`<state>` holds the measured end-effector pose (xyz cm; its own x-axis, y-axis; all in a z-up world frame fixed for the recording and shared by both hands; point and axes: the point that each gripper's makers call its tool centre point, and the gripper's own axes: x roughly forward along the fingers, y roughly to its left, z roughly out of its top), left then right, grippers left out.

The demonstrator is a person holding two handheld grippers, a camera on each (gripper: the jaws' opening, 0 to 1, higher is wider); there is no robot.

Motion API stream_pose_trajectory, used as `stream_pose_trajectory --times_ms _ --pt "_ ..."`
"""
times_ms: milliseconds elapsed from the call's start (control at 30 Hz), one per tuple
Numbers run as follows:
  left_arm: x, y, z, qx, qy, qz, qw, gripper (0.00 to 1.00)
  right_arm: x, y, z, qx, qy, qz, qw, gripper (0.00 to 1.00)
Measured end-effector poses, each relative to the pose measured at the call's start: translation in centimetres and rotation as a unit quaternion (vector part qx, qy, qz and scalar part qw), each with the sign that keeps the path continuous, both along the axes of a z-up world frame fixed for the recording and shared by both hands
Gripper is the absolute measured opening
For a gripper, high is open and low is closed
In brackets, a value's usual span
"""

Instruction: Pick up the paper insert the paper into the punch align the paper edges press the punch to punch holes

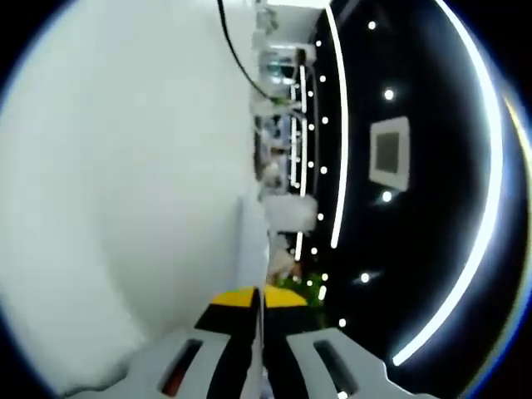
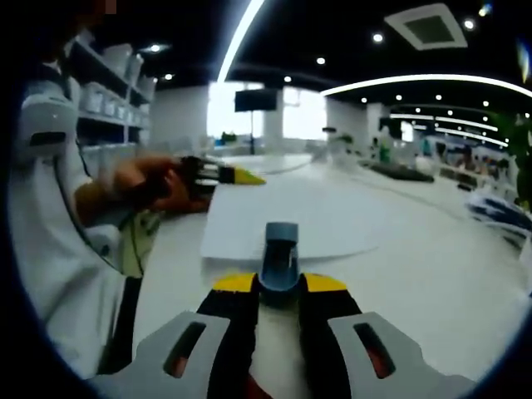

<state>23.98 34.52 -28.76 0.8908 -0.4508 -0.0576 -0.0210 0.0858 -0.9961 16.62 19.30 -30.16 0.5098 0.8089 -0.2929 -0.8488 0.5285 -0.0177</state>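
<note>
Right gripper view, near: right gripper [image 2: 280, 293] has its yellow-tipped jaws closed around the blue punch [image 2: 280, 253], which sits upright between the tips on the white table [image 2: 432, 274]. Looks like it's steadying or about to press the punch; can't tell which.

Just past the punch: the paper [image 2: 291, 218] lies flat, held slightly off the table, with its near edge running into the punch. So pickup is done and insertion looks done or nearly so, as far as I can judge.

Farther, at the sheet's far-left corner: the left gripper [image 2: 224, 174], in the person's hand [image 2: 154, 187], pinches the paper's edge.

Left gripper view (rolled on its side): left gripper [image 1: 259, 301] jaws are clamped nearly together on the thin paper edge [image 1: 253, 241], and the sheet spreads out white to the left. Blurred room lights behind.

Status, my read:
- Pick up paper: done.
- Insert into punch: appears done; the slot depth is hidden.
- Align edges: likely the step in hand, since the left gripper holds the corner where it could square the sheet.
- Press to punch: not yet evident; no holes visible.
</note>
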Motion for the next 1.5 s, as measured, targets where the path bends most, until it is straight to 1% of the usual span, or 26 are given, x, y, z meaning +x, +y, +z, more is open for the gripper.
stream_pose_trajectory --times_ms 33,67,100,200,267,433,500,633,700,767,833,867,900,967,1000,1067,1100,1167,1200,1233,1300,1333,1367,1400,1433,1500 --pt "0.0 -0.1 0.1 0.014 -0.009 -0.004 0.9999 0.04 0.0 0.0 0.0 0.000 0.000 0.000 1.0000 0.22" --pt "-0.1 -0.3 0.4 0.017 -0.015 -0.011 0.9997 0.05 0.0 0.1 0.0 0.000 0.000 0.000 1.0000 0.22" --pt "-0.1 -0.4 0.7 0.032 -0.030 -0.021 0.9988 0.08 -0.1 0.1 0.0 0.000 0.001 -0.001 1.0000 0.22" --pt "0.3 0.0 1.5 0.058 -0.051 -0.013 0.9969 0.26 -0.2 0.2 0.0 -0.001 -0.001 0.000 1.0000 0.22" --pt "0.2 -0.4 2.0 0.086 -0.071 -0.028 0.9933 0.37 -0.2 0.3 0.0 -0.001 -0.001 0.000 1.0000 0.22" --pt "-0.4 -1.7 2.2 0.140 -0.084 -0.070 0.9841 0.60 -0.3 0.4 0.0 -0.002 -0.003 -0.001 1.0000 0.22" --pt "-0.9 -2.3 2.5 0.167 -0.097 -0.092 0.9768 0.67 -0.2 0.3 0.0 -0.002 -0.003 -0.001 1.0000 0.22" --pt "-1.8 -3.4 3.2 0.242 -0.131 -0.133 0.9520 0.84 -0.2 0.3 0.0 -0.003 -0.004 -0.002 1.0000 0.22" --pt "-2.4 -4.0 3.3 0.306 -0.164 -0.152 0.9253 0.89 -0.2 0.3 0.0 -0.003 -0.005 -0.002 1.0000 0.22" --pt "-2.7 -4.4 2.8 0.372 -0.188 -0.169 0.8931 0.89 -0.2 0.4 0.1 -0.003 -0.005 -0.003 1.0000 0.22" --pt "-3.4 -4.9 1.8 0.426 -0.200 -0.203 0.8585 0.89 -0.3 0.4 0.1 -0.003 -0.005 -0.003 1.0000 0.22" --pt "-3.6 -5.2 1.4 0.446 -0.206 -0.211 0.8448 0.89 -0.3 0.4 0.1 -0.003 -0.005 -0.003 1.0000 0.22" --pt "-3.9 -5.5 1.1 0.460 -0.214 -0.220 0.8332 0.89 -0.3 0.5 0.1 -0.003 -0.005 -0.004 1.0000 0.22" --pt "-4.1 -5.6 0.7 0.478 -0.216 -0.225 0.8213 0.89 -0.3 0.5 0.1 -0.003 -0.005 -0.005 1.0000 0.22" --pt "-4.2 -5.6 0.6 0.491 -0.222 -0.223 0.8125 0.89 -0.3 0.5 0.1 -0.003 -0.005 -0.005 1.0000 0.22" --pt "-4.5 -5.3 0.1 0.544 -0.231 -0.229 0.7735 0.89 -0.3 0.5 0.1 -0.003 -0.006 -0.005 1.0000 0.22" --pt "-4.4 -5.1 -0.3 0.566 -0.231 -0.231 0.7568 0.89 -0.3 0.5 0.1 -0.003 -0.005 -0.005 1.0000 0.22" --pt "-4.6 -5.0 -1.0 0.606 -0.234 -0.246 0.7197 0.89 -0.2 0.4 0.0 -0.003 -0.005 -0.006 1.0000 0.22" --pt "-4.9 -5.0 -1.2 0.617 -0.234 -0.255 0.7068 0.89 -0.1 0.3 0.0 -0.003 -0.005 -0.006 1.0000 0.22" --pt "-5.2 -5.1 -1.3 0.623 -0.239 -0.262 0.6967 0.89 -0.1 0.3 0.0 -0.004 -0.007 -0.005 1.0000 0.22" --pt "-5.7 -5.2 -1.4 0.626 -0.239 -0.270 0.6916 0.89 0.1 0.1 -0.1 -0.005 -0.008 -0.006 0.9999 0.22" --pt "-6.0 -5.1 -1.5 0.632 -0.239 -0.277 0.6834 0.89 0.1 0.1 -0.1 -0.004 -0.008 -0.006 0.9999 0.22" --pt "-6.2 -5.1 -1.5 0.636 -0.239 -0.280 0.6785 0.89 0.2 0.0 -0.1 -0.004 -0.008 -0.006 0.9999 0.22" --pt "-6.4 -5.0 -1.5 0.646 -0.243 -0.282 0.6667 0.89 0.3 -0.1 -0.1 -0.004 -0.008 -0.007 0.9999 0.22" --pt "-6.5 -5.1 -1.4 0.647 -0.249 -0.285 0.6617 0.89 0.3 -0.1 -0.1 -0.004 -0.008 -0.007 0.9999 0.22" --pt "-6.8 -5.5 -1.5 0.643 -0.254 -0.296 0.6588 0.89 0.4 -0.2 -0.1 -0.004 -0.008 -0.008 0.9999 0.22"
